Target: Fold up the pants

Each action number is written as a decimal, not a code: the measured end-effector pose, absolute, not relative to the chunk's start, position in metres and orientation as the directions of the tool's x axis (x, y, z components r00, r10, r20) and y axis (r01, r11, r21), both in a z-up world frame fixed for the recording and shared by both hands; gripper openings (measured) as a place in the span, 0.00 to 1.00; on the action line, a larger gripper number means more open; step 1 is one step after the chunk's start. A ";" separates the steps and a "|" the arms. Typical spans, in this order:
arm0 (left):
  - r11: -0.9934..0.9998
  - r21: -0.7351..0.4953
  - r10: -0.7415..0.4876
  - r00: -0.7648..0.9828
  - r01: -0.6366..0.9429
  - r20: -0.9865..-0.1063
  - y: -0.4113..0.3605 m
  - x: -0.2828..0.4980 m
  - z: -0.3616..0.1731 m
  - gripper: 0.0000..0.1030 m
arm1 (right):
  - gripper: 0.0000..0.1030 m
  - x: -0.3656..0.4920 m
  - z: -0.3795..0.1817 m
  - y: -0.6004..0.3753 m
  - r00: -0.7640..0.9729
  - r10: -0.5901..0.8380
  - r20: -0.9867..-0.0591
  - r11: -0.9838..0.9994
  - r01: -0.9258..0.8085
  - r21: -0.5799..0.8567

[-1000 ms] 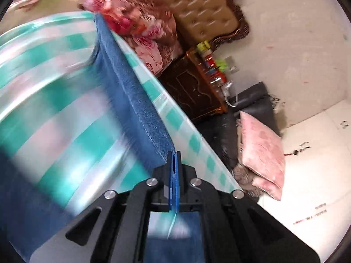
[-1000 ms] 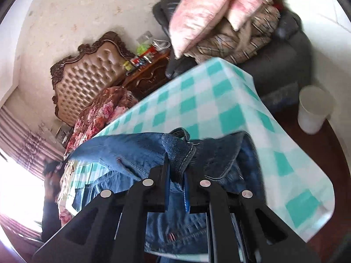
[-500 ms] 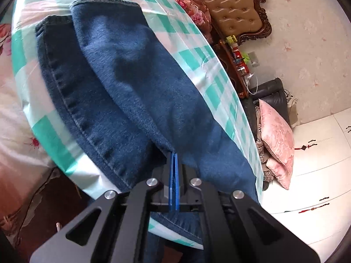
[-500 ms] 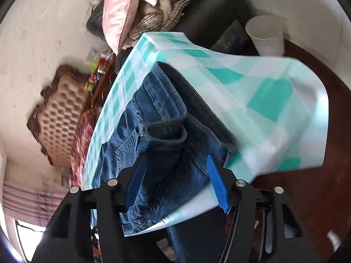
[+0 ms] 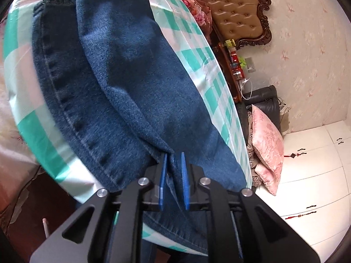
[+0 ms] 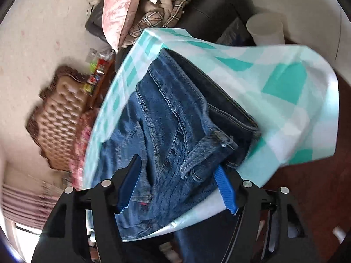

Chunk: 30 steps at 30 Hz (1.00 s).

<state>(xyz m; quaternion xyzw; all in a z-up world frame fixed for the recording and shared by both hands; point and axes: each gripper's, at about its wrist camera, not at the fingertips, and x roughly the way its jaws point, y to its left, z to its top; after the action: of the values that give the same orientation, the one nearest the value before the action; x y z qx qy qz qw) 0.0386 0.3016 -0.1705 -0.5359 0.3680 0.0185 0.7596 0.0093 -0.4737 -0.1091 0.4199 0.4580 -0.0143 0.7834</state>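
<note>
The pants (image 5: 122,92), dark blue jeans, are laid lengthwise on the surface (image 5: 197,50), one leg folded over the other; in the left wrist view the hems are seen at the upper left of the frame, and in the right wrist view the waistband (image 6: 204,153) is seen at lower centre. The left gripper (image 5: 173,182) is parted only narrowly, with a fold of denim standing between its blue pads (image 5: 183,182); whether the cloth is pinched or merely enclosed cannot be told. The right gripper (image 6: 175,188) is spread wide and nothing is held by it, the waist end lying between and beyond its fingers. Several risks are judged from this. If the left gripper is drawn back while cloth is caught, the upper leg could be dragged out of line with the lower one. The denim overhangs the near edge at the bottom of both frames, so the garment could be pulled to the floor by its own weight. The checked tablecloth (image 6: 285,83) is loose and glossy, and could be dragged or bunched along with the pants. Beyond the surface, a tufted headboard (image 5: 237,11), a dark sofa with a pink pillow (image 5: 267,144), a cluttered wooden cabinet and a pale bucket (image 6: 265,30) are seen.
</note>
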 end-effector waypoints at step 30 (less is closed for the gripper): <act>0.411 -0.769 -0.344 0.697 -0.490 -0.629 0.302 -0.013 -0.158 0.01 | 0.11 0.003 -0.077 -0.481 0.522 0.213 -0.826 0.801 0.390 0.454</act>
<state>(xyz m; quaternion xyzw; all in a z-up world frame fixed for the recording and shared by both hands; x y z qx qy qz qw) -0.0129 0.3022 -0.1580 -0.5404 0.3860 0.0488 0.7461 0.0026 -0.4813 -0.0770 0.3105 0.4856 -0.0544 0.8153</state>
